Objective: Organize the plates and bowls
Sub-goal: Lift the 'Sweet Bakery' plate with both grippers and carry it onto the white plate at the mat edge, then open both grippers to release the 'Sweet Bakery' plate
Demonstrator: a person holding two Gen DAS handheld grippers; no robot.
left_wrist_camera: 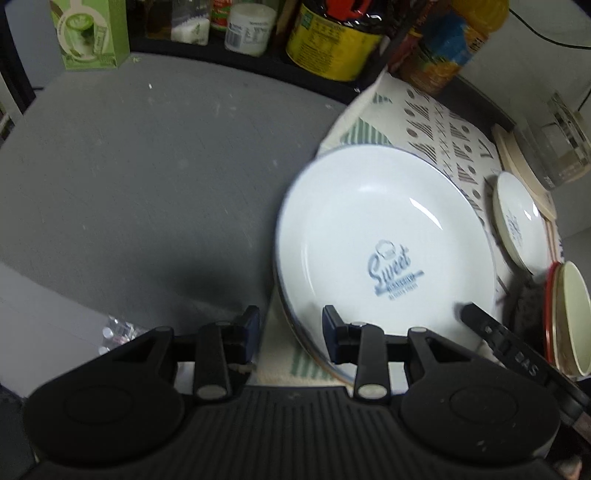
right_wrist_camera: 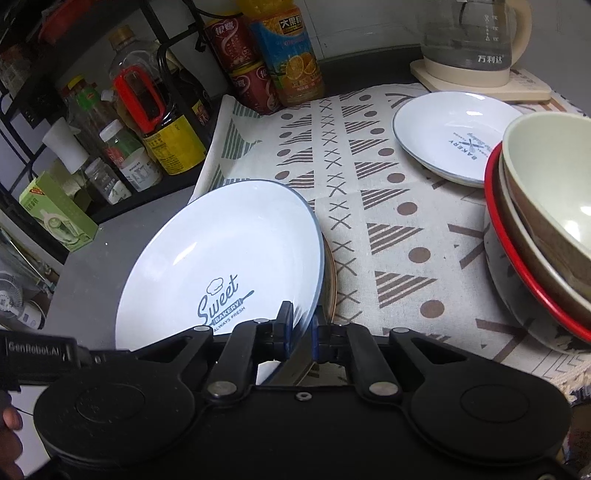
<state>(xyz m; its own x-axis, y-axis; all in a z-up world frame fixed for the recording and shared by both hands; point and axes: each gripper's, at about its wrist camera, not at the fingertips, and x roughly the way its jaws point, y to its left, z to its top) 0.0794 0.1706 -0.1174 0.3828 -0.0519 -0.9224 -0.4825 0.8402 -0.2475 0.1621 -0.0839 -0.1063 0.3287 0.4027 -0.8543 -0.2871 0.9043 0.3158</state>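
Observation:
A large white plate point(right_wrist_camera: 221, 251) printed "Sweet Bakery" is tilted up on its edge over the patterned cloth; it also shows in the left wrist view point(left_wrist_camera: 384, 236). My right gripper point(right_wrist_camera: 301, 332) is shut on its near rim. A second plate with a brown rim point(right_wrist_camera: 331, 280) lies just behind it. My left gripper point(left_wrist_camera: 290, 332) is open, its fingers either side of the plate's left rim, not closed on it. A small white plate point(right_wrist_camera: 454, 136) lies flat at the back right. Stacked bowls point(right_wrist_camera: 546, 229) stand at the right, also in the left wrist view point(left_wrist_camera: 569, 317).
The patterned cloth point(right_wrist_camera: 388, 229) covers the grey counter point(left_wrist_camera: 140, 177). A black rack with bottles and jars point(right_wrist_camera: 147, 110) stands at the back left, with a green box point(left_wrist_camera: 88, 33). A glass kettle on a cream base point(right_wrist_camera: 469, 51) stands at the back right.

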